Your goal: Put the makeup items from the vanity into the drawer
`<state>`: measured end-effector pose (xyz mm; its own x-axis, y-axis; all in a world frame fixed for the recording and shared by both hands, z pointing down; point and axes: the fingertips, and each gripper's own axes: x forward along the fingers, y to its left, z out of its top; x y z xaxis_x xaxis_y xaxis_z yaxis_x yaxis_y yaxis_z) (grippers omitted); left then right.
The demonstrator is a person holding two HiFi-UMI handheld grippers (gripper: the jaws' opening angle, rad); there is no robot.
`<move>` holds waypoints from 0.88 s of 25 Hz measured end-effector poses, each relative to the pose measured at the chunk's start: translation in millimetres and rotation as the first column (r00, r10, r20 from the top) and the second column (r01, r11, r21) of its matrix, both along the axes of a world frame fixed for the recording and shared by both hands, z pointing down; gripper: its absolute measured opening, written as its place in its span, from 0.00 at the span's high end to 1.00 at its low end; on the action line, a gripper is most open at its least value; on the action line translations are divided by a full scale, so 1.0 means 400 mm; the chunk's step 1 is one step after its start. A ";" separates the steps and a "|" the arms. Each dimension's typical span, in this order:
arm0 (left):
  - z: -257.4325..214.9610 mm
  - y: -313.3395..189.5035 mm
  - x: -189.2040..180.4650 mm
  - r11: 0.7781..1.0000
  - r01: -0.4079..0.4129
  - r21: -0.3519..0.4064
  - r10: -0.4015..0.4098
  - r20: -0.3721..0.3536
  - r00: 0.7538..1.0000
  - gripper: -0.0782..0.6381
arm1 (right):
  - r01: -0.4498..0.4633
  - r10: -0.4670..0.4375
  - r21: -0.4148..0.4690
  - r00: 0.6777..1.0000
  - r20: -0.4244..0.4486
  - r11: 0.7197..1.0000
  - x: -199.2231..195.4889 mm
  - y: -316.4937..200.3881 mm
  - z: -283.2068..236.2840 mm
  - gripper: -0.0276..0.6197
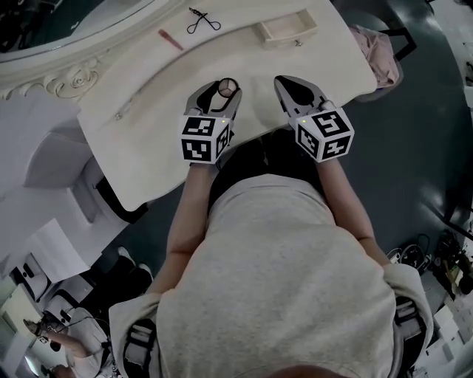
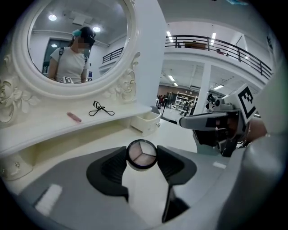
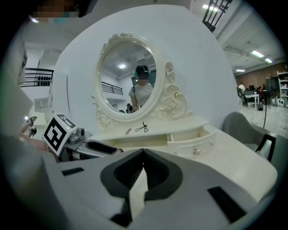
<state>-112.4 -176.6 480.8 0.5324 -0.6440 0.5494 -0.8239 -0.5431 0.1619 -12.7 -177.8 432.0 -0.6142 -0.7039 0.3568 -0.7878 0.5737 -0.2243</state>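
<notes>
The fingers (image 2: 112,168) of the left gripper (image 1: 223,90) pinch a round eyeshadow compact (image 2: 141,155) above the near part of the worktop (image 1: 148,140). Just beside it, the right gripper (image 3: 143,155) has its fingers pressed together on nothing. Farther back, the small drawer (image 1: 284,33) stands pulled open and appears empty, and the eyelash curler (image 1: 203,22) and pink stick (image 1: 171,40) lie on the vanity shelf, so the task is judged at an early stage: compact lifted but not deposited, two items left.
</notes>
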 end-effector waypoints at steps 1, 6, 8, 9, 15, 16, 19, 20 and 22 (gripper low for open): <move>-0.006 -0.003 0.008 1.000 -0.010 0.007 0.010 -0.004 1.000 0.59 | -0.013 0.013 0.000 1.000 0.000 1.000 0.008 0.001 -0.001 0.95; -0.028 -0.029 0.051 0.998 -0.053 0.029 0.053 -0.012 0.999 0.59 | -0.049 0.049 0.005 0.999 -0.015 0.999 0.045 -0.005 -0.001 0.95; -0.033 -0.044 0.070 0.997 -0.060 0.037 0.060 -0.012 0.998 0.59 | -0.053 0.053 0.007 0.998 -0.018 0.999 0.061 -0.016 -0.003 0.95; -0.036 -0.054 0.080 0.997 -0.061 0.043 0.062 -0.011 0.998 0.59 | -0.052 0.052 0.010 0.998 -0.018 0.999 0.070 -0.025 -0.004 0.95; -0.053 -0.122 0.154 0.995 -0.074 0.066 0.073 0.012 0.997 0.59 | -0.033 0.033 0.029 0.999 0.000 0.999 0.127 -0.091 -0.021 0.95; -0.058 -0.136 0.164 0.995 -0.072 0.069 0.071 0.016 0.997 0.59 | -0.027 0.027 0.028 1.000 0.000 0.999 0.135 -0.103 -0.021 0.95; -0.074 -0.179 0.198 0.994 -0.068 0.081 0.067 0.019 0.998 0.59 | -0.004 0.004 0.027 1.000 -0.001 1.000 0.153 -0.141 -0.021 0.95; -0.078 -0.190 0.210 0.994 -0.071 0.083 0.069 0.021 0.997 0.59 | 0.003 -0.003 0.027 1.000 -0.001 1.000 0.158 -0.151 -0.022 0.95; -0.083 -0.210 0.232 0.993 -0.078 0.086 0.076 0.029 0.997 0.59 | 0.011 -0.011 0.031 1.000 0.002 0.999 0.171 -0.170 -0.027 0.95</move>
<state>-19.5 -260.8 447.5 0.5689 -0.6477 0.5068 -0.7824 -0.6162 0.0906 55.6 -246.0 421.4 -0.6224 -0.7080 0.3336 -0.7811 0.5888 -0.2079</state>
